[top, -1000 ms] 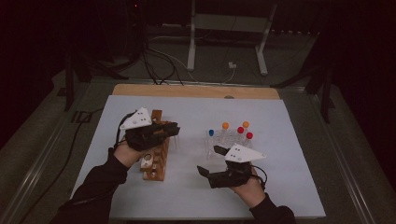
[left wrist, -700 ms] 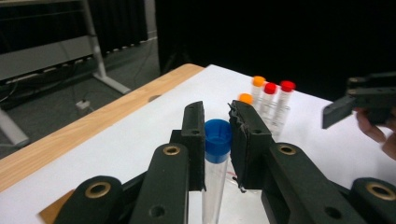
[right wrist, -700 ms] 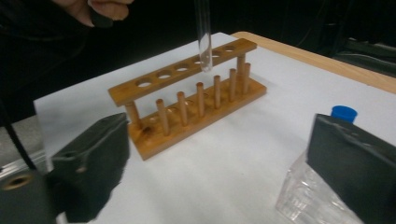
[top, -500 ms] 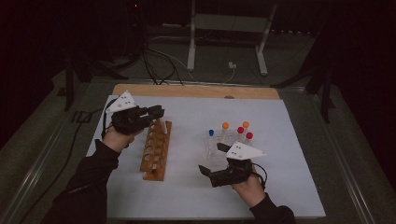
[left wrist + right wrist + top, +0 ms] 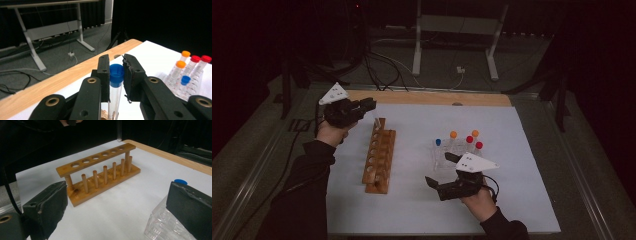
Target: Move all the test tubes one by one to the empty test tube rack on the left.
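Above the far end of the wooden rack [image 5: 379,155], toward the far left corner of the counter [image 5: 512,200], hangs a clear tube with a blue cap [image 5: 116,72]; it stands upright in the left claw [image 5: 116,72], whose jaws are clamped on it just under the cap; the right gripper view catches its rounded bottom over the rack's end hole, not yet in it. That rack lies lengthwise on the white counter, its six holes seemingly bare; to its right, nearer the middle, a clear holder [image 5: 447,160] keeps several more capped tubes, orange, red and blue. The right claw [image 5: 443,172] rests near the near edge beside that holder, jaws wide apart with nothing between them; they have just been opening. By my reading the step in hand is seating the blue-capped tube in the rack; the next move calls for lining the tip over a hole, lowering straight so the glass does not scrape the wood, then easing the grip.
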Available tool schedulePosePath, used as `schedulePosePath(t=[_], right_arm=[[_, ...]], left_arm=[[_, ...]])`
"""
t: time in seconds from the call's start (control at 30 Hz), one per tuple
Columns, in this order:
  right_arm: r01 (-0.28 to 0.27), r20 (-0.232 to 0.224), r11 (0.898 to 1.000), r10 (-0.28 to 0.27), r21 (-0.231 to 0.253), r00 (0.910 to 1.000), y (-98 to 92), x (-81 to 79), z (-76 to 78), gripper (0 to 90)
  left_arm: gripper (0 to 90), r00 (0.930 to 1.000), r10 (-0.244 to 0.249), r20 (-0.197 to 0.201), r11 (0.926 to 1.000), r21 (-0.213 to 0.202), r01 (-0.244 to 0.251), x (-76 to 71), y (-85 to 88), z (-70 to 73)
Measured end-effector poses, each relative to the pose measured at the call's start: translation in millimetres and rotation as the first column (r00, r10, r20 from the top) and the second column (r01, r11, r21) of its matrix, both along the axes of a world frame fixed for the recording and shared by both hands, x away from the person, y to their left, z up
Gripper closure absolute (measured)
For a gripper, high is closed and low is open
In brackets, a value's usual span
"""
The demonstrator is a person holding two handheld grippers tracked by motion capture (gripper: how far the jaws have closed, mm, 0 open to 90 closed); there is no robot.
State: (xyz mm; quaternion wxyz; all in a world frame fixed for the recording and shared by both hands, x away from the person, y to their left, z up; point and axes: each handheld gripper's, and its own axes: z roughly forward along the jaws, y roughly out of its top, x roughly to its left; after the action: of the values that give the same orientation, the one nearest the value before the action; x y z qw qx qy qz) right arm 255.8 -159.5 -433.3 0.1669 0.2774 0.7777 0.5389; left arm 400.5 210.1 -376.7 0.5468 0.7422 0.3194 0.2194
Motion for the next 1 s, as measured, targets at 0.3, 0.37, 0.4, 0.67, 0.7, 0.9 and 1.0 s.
schedulePosePath(t=[0.3,0.37,0.4,0.67,0.7,0.9,1.0], right_arm=[[-0.011,0.013,1.000,0.011,0.001,0.9999,-1.6,0.3,-1.3,3.5],[-0.009,0.010,1.000,0.008,0.001,0.9999,-1.5,0.5,-2.1,3.5],[-0.013,0.007,1.000,0.013,0.005,0.9999,-1.6,0.6,-2.5,3.5],[-0.019,-0.018,1.000,0.019,0.006,0.9997,-1.9,0.5,-4.3,3.6],[-0.019,-0.014,1.000,0.019,0.006,0.9997,-2.0,0.4,-4.4,3.5],[-0.026,-0.059,1.000,0.026,0.001,0.9979,-2.7,2.2,-5.9,3.6],[-0.030,-0.063,1.000,0.030,0.004,0.9976,-2.4,1.9,-6.1,3.6]], left_arm=[[77.7,0.9985,0.036,-0.042,0.9990,0.027,-0.035,10.7,-2.1,-29.3],[77.7,0.9982,0.032,-0.051,0.9989,0.037,-0.030,11.7,-5.0,-35.9],[77.7,0.9981,0.030,-0.054,0.9987,0.044,-0.027,11.8,-6.2,-39.2],[77.7,0.9970,0.032,-0.071,0.9968,0.076,-0.027,12.2,-10.9,-61.3],[77.7,0.9972,0.031,-0.069,0.9971,0.072,-0.026,11.6,-11.0,-62.9],[77.6,0.9965,0.041,-0.072,0.9974,0.061,-0.037,11.9,-8.9,-71.8],[77.6,0.9964,0.041,-0.074,0.9965,0.075,-0.036,12.7,-9.0,-76.2]])
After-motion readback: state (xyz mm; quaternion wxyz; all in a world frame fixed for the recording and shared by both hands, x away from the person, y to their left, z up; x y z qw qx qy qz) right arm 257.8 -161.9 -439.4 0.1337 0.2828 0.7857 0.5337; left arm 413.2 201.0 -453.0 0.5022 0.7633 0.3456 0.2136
